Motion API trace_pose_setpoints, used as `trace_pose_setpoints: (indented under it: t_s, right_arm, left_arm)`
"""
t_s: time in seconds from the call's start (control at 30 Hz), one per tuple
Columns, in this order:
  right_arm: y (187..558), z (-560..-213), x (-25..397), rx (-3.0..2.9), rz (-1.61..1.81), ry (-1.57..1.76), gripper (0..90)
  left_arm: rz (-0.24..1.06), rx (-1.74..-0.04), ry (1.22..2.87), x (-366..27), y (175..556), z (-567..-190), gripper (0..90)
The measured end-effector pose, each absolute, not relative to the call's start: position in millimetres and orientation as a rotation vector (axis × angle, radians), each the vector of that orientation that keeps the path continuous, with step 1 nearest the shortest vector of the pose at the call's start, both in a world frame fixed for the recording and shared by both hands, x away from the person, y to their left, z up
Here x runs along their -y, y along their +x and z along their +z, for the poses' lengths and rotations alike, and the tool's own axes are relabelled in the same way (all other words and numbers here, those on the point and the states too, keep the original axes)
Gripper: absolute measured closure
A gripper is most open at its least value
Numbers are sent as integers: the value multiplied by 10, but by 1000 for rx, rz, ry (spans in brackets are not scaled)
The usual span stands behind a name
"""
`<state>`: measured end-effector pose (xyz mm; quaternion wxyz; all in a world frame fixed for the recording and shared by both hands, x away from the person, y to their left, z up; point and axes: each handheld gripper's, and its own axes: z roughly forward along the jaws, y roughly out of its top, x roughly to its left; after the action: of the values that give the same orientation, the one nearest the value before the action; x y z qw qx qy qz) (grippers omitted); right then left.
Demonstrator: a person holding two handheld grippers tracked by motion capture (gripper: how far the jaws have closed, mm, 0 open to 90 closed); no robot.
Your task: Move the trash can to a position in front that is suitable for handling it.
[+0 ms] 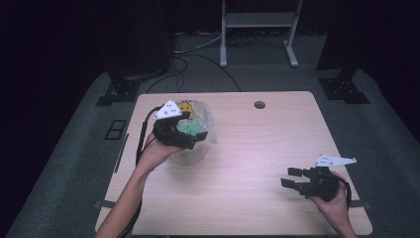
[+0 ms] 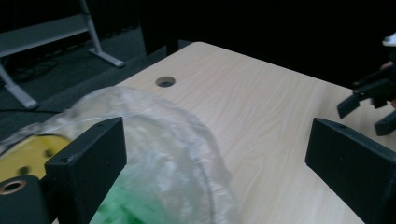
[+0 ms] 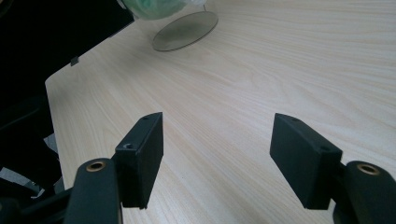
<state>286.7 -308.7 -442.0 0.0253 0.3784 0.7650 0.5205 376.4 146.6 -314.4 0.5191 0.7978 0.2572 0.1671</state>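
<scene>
We see a clear plastic bag (image 1: 200,124) with green and yellow contents at the far left of the wooden table (image 1: 257,148). Our left gripper (image 1: 190,133) hovers over it, jaws spread wide, nothing pinched. Our right gripper (image 1: 292,178) hangs near the table's near right corner, well apart, jaws spread and empty.

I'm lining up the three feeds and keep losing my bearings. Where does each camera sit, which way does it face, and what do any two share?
High view: above the person's side, looking forward and down on the table; both forearms, left gripper, right gripper.
Left gripper view: rides that gripper, over the clear plastic bag; open jaws.
Right gripper view: low over bare tabletop; open jaws.
Shared: high and left gripper views show the table's round hole.
</scene>
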Motion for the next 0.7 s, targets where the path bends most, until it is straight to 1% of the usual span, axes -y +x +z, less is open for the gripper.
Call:
trace_pose_setpoints:
  t_s: [0.3, 0.5, 0.7]
  right_arm:
    - [2868, -4420, 3076, -2367, 1608, 1167, 342]
    - [2871, -4421, 3077, -2367, 1608, 1169, 342]
    - [2874, -4422, 3076, -2366, 1607, 1168, 342]
  left_arm:
    - [450, -734, 1846, -1833, 3877, -3082, 51]
    - [463, -799, 1821, -2005, 3933, -3115, 53]
    - [479, -869, 1793, -2173, 3989, -3165, 76]
